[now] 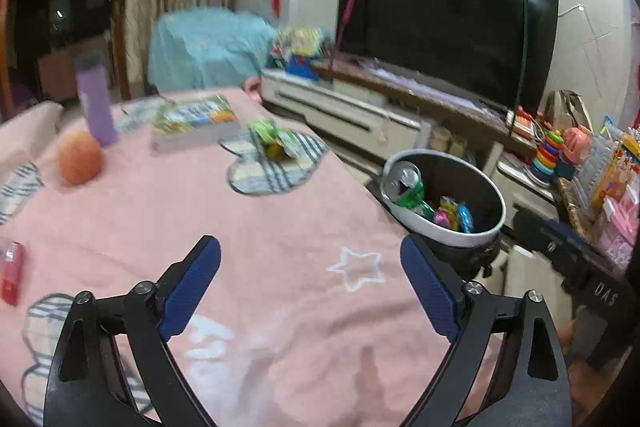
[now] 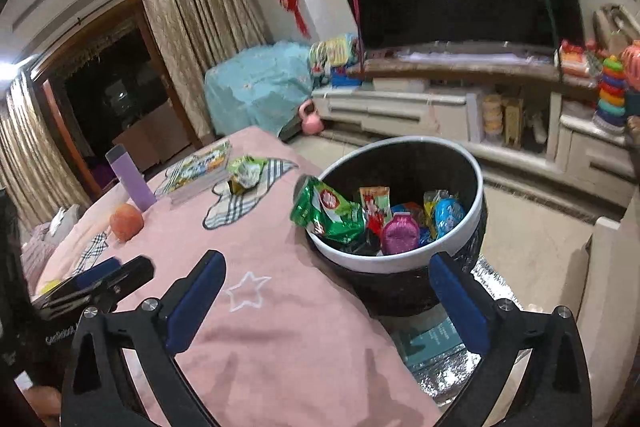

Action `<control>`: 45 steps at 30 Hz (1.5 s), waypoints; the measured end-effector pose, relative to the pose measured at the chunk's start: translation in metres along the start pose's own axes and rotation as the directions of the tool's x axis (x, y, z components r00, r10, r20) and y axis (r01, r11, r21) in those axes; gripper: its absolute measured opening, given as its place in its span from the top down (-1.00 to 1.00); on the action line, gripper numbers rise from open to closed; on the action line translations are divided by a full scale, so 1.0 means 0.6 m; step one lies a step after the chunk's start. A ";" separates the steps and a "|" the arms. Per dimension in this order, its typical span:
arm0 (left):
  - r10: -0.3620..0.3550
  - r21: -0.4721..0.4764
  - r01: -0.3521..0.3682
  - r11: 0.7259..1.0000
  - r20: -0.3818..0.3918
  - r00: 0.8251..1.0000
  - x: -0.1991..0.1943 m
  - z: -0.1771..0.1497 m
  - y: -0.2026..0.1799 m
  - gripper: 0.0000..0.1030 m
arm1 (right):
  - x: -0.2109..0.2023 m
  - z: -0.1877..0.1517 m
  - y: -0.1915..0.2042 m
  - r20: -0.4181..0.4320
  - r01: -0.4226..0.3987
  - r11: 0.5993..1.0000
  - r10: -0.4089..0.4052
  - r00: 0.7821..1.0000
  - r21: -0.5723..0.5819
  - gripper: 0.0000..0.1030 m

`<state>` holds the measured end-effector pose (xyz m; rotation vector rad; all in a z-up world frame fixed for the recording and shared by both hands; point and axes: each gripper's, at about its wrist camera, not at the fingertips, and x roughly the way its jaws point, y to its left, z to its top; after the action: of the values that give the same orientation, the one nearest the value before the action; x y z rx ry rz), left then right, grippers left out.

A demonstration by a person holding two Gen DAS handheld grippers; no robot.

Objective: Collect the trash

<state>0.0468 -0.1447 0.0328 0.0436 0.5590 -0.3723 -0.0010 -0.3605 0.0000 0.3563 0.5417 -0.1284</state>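
Though beyond fingers, wrapper tabletop.

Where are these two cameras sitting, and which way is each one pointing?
Left wrist: rides the left gripper, facing across the pink tablecloth toward the TV; its open blue fingers show.
Right wrist: rides the right gripper, facing the trash bin; its open fingers show.
Both show: bin, crumpled green wrapper, orange fruit.

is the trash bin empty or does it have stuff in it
Partly filled: the trash bin holds a crushed green can and colourful wrappers.
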 end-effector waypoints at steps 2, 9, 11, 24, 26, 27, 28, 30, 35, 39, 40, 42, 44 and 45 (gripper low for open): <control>0.027 0.002 -0.027 1.000 0.057 0.998 -0.024 -0.001 0.009 -0.96 | -0.030 0.003 0.026 0.084 0.041 0.998 -0.037 0.996 -0.052 -0.98; 0.136 -0.013 -0.136 0.991 0.218 0.966 -0.084 -0.027 0.036 -1.00 | -0.117 0.003 0.100 0.340 0.140 0.970 -0.066 0.938 -0.199 -1.00; 0.160 -0.019 -0.160 0.987 0.222 0.962 -0.082 -0.036 0.042 -1.00 | -0.114 -0.008 0.108 0.348 0.160 0.966 -0.081 0.934 -0.203 -1.00; 0.246 -0.044 -0.242 0.969 0.199 0.949 -0.049 -0.081 0.053 -1.00 | -0.062 -0.064 0.083 0.292 0.150 0.977 -0.102 0.951 -0.149 -1.00; 0.255 -0.042 -0.252 0.967 0.209 0.944 -0.051 -0.084 0.052 -1.00 | -0.060 -0.067 0.080 0.292 0.156 0.977 -0.108 0.950 -0.146 -1.00; 0.261 -0.041 -0.258 0.965 0.210 0.942 -0.050 -0.085 0.051 -1.00 | -0.059 -0.069 0.079 0.291 0.154 0.977 -0.106 0.951 -0.145 -1.00; 0.260 -0.041 -0.257 0.966 0.210 0.943 -0.049 -0.086 0.051 -1.00 | -0.058 -0.070 0.077 0.289 0.152 0.978 -0.106 0.952 -0.143 -1.00; 0.253 -0.045 -0.249 0.967 0.211 0.944 -0.048 -0.089 0.053 -1.00 | -0.056 -0.072 0.073 0.286 0.148 0.979 -0.104 0.953 -0.137 -1.00; 0.252 -0.057 -0.245 0.968 0.214 0.944 -0.049 -0.090 0.058 -1.00 | -0.052 -0.075 0.068 0.280 0.148 0.980 -0.106 0.954 -0.134 -1.00; 0.261 -0.058 -0.255 0.965 0.219 0.940 -0.050 -0.092 0.062 -1.00 | -0.052 -0.078 0.070 0.284 0.149 0.979 -0.104 0.953 -0.141 -1.00; 0.262 -0.060 -0.255 0.965 0.218 0.940 -0.050 -0.092 0.062 -1.00 | -0.052 -0.079 0.071 0.285 0.149 0.978 -0.104 0.953 -0.143 -1.00; 0.265 -0.063 -0.257 0.964 0.216 0.940 -0.049 -0.092 0.064 -1.00 | -0.052 -0.079 0.074 0.288 0.151 0.978 -0.104 0.952 -0.147 -1.00; 0.267 -0.062 -0.260 0.964 0.219 0.938 -0.049 -0.093 0.064 -1.00 | -0.052 -0.079 0.076 0.289 0.152 0.977 -0.103 0.952 -0.151 -1.00; 0.268 -0.060 -0.262 0.963 0.221 0.938 -0.050 -0.094 0.064 -1.00 | -0.052 -0.079 0.077 0.289 0.153 0.976 -0.104 0.952 -0.152 -1.00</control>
<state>0.0083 -0.0911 -0.0015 0.0460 0.3250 -0.1025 -0.0404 -0.2994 -0.0080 0.1284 0.2917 -0.2524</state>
